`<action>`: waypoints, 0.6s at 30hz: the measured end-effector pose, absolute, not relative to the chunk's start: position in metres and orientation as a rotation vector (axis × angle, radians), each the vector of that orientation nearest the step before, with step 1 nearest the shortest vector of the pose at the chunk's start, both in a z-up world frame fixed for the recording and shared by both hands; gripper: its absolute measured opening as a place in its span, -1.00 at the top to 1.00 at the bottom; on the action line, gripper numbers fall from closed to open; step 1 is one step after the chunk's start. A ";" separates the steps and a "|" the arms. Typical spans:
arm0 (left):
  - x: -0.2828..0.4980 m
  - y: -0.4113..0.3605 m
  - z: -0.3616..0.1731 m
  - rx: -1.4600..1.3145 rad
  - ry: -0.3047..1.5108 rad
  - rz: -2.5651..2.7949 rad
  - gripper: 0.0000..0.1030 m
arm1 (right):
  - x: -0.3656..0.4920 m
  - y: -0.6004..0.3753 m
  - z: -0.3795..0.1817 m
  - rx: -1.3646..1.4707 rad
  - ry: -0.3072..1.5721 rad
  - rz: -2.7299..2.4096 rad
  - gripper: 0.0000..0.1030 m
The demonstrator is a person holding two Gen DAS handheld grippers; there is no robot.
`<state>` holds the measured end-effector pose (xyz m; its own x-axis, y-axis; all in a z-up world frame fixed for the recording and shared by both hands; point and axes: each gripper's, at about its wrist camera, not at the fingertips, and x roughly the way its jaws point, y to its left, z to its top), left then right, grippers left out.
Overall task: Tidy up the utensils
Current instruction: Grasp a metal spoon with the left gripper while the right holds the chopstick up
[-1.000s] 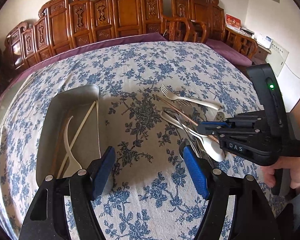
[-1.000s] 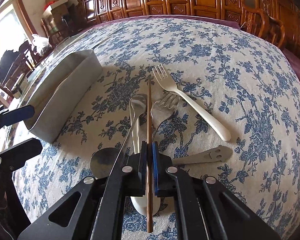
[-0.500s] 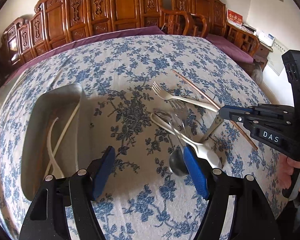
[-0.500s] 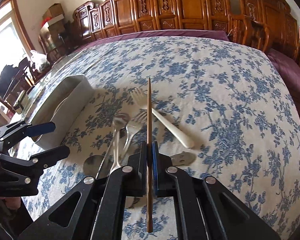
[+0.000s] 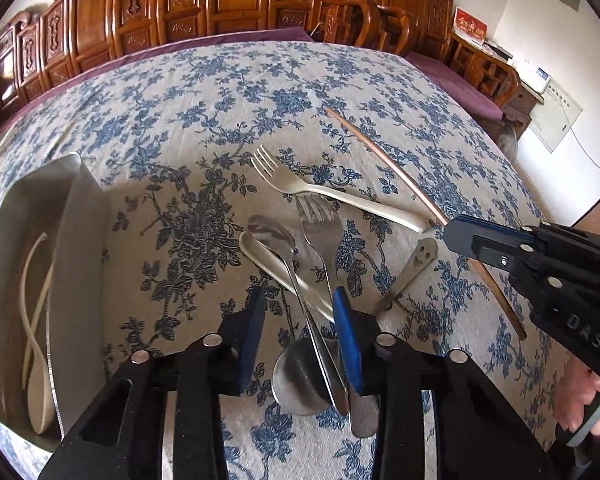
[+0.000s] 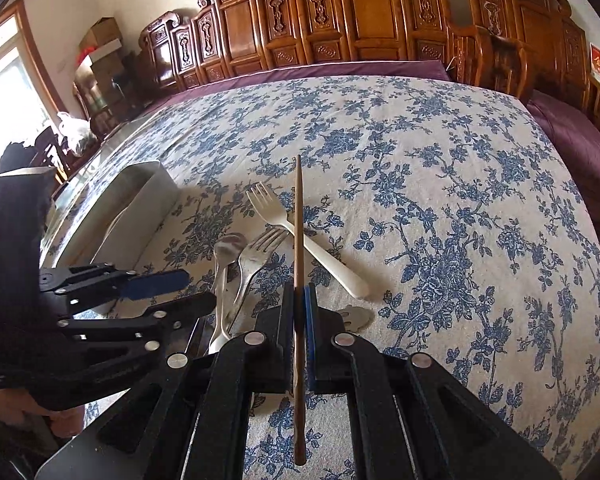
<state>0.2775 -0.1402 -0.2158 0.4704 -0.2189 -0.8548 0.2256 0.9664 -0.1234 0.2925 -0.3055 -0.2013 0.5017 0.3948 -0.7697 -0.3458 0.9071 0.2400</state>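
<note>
**Ana:** Left wrist view, from the left edge: what lies there?

**Ben:** A metal tray (image 5: 82,248) on the floral tablecloth (image 5: 220,92), with pale utensils inside. Right of it, the left gripper (image 5: 300,320) has its blue pads spread wide, low over the pile. A steel spoon (image 5: 296,292) and a steel fork (image 5: 320,236) run their handles between the pads; neither pad visibly presses them.

**Ana:** And further right?

**Ben:** A white fork (image 5: 340,198) lies flat beyond the pile, tines toward the tray. A smiley-ended handle (image 5: 414,264) sits just right of the left gripper.

**Ana:** The right gripper?

**Ben:** The right gripper (image 6: 300,308) is pressed together on a brown chopstick (image 6: 298,240), pinching it near mid-length. That stick points straight ahead along the fingers, lifted above the white fork (image 6: 300,236), tip over the cloth, butt end sticking back past the pads
</note>
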 end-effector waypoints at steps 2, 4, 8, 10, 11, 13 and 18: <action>0.280 -0.141 -0.219 0.000 1.056 -0.267 0.50 | 0.292 -0.306 -0.201 0.061 0.943 0.449 0.88; 0.278 -0.140 -0.221 -0.007 1.060 -0.263 0.52 | 0.293 -0.307 -0.201 0.067 0.942 0.449 0.88; 0.275 -0.137 -0.223 -0.027 1.058 -0.265 0.65 | 0.292 -0.307 -0.199 0.069 0.938 0.451 0.88; 0.275 -0.137 -0.224 -0.027 1.061 -0.271 0.71 | 0.292 -0.306 -0.198 0.069 0.936 0.454 0.88; 0.276 -0.138 -0.225 -0.028 1.068 -0.275 0.71 | 0.291 -0.305 -0.197 0.069 0.935 0.455 0.88; 0.277 -0.140 -0.229 -0.027 1.081 -0.282 0.73 | 0.290 -0.304 -0.196 0.067 0.933 0.457 0.88; 0.277 -0.140 -0.230 -0.037 1.080 -0.280 0.83 | 0.290 -0.304 -0.195 0.066 0.932 0.456 0.88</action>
<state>0.2774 -0.1399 -0.2298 0.4397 -0.2433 -0.8646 0.2073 0.9641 -0.1658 0.2897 -0.3042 -0.1952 0.5088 0.4061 -0.7591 -0.3499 0.9032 0.2486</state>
